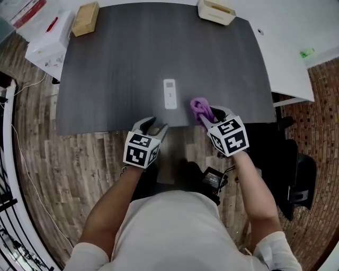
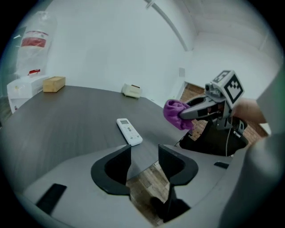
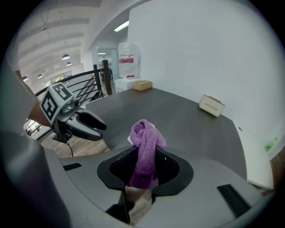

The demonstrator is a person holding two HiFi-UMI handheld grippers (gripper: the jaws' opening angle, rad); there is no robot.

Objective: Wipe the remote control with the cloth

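Head view: we are pinching cloth (image 1: 199,108) in right gripper (image 1: 210,116), left gripper (image 1: 157,125) gaping empty, risking unpinned remote (image 1: 169,93) sliding.

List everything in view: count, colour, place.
remote control: one, white, lying flat mid-table towards the near edge
cloth: one, purple, bunched, held just right of the remote control
table: one, dark grey
tan box: one, table's far left corner
cream box: one, table's far edge, right side
left gripper: one, grey, open and empty, at the near edge
right gripper: one, grey, shut on the cloth
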